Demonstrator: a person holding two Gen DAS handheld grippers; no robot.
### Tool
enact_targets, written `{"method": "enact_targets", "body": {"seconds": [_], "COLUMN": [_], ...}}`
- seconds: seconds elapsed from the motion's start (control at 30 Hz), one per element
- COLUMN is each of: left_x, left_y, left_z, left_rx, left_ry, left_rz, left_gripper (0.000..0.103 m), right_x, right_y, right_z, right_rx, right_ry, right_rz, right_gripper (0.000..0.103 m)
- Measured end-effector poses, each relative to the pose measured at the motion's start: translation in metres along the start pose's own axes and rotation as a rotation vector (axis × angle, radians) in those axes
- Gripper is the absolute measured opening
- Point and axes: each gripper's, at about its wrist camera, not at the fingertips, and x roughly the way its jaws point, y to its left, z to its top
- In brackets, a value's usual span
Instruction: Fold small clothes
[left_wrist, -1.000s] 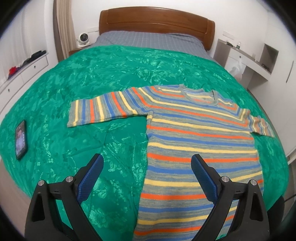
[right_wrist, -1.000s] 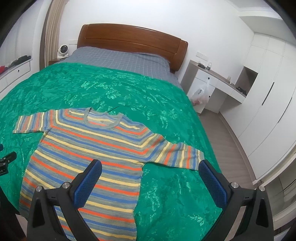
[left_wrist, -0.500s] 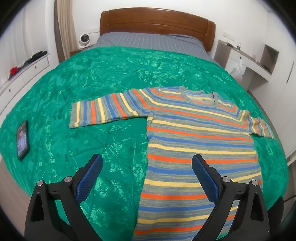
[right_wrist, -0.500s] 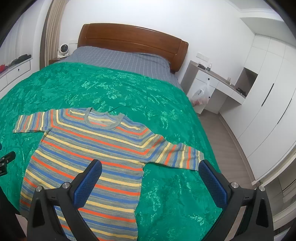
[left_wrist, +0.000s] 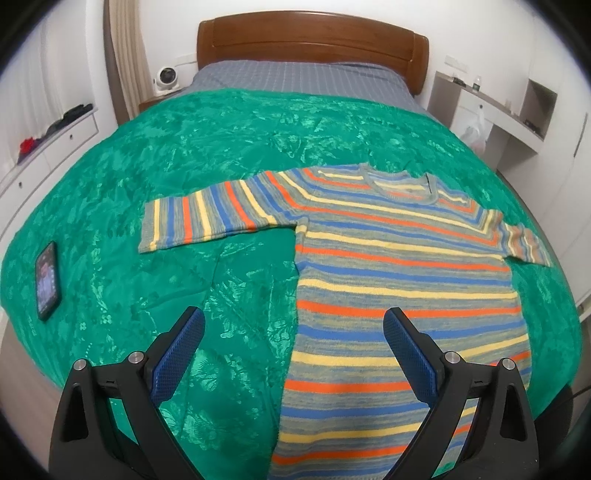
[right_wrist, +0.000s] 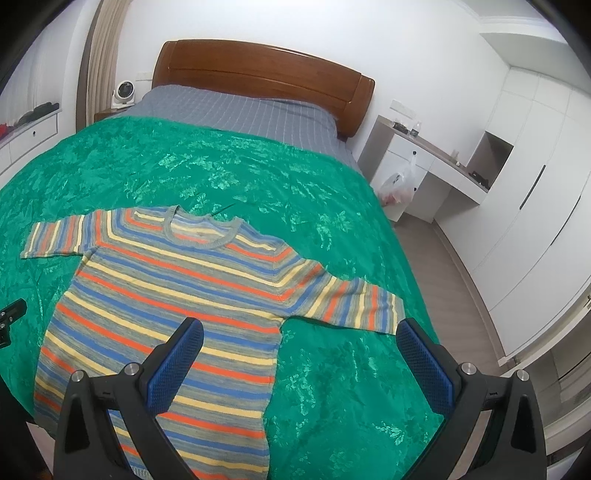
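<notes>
Striped sweater (left_wrist: 399, 266) flat on green bedspread (left_wrist: 221, 147), sleeves spread. Left gripper (left_wrist: 293, 328) wide, empty, above hem. Right gripper (right_wrist: 299, 338) wide, empty.

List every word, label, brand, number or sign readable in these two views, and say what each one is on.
No readable text in either view.
Phone on the green bedspread: screen lit, its content too blurred to read.
Striped sweater: no label or print visible.
Small fan beside the headboard: no legible brand.
Plastic bag by the desk: any markings too small to read.
Left gripper and right gripper: no markings show.
</notes>
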Motion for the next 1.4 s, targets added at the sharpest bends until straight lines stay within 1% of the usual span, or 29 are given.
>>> {"method": "enact_targets", "body": {"seconds": [0.33, 0.63, 1.1, 1.33, 1.4], "left_x": [0.0, 0.003, 0.006, 0.008, 0.011], "left_y": [-0.003, -0.001, -0.001, 0.0, 0.0], "left_z": [0.001, -0.001, -0.004, -0.005, -0.008], "left_rx": [0.015, 0.014, 0.014, 0.017, 0.024], "left_ry": [-0.002, 0.01, 0.022, 0.025, 0.018], "left_rz": [0.008, 0.011, 0.014, 0.014, 0.028], "left_gripper": [0.098, 0.098, 0.098, 0.098, 0.101], "right_x": [-0.001, -0.003, -0.004, -0.005, -0.005], "right_y": [0.003, 0.007, 0.014, 0.012, 0.012], "right_z": [0.001, 0.002, -0.001, -0.002, -0.002], "right_rx": [-0.036, -0.059, -0.125, -0.125, -0.123], "right_ry": [-0.006, -0.009, -0.023, -0.025, -0.028], "right_rz": [-0.041, -0.058, -0.122, -0.13, -0.124], "right_gripper": [0.103, 0.103, 0.103, 0.103, 0.103]}}
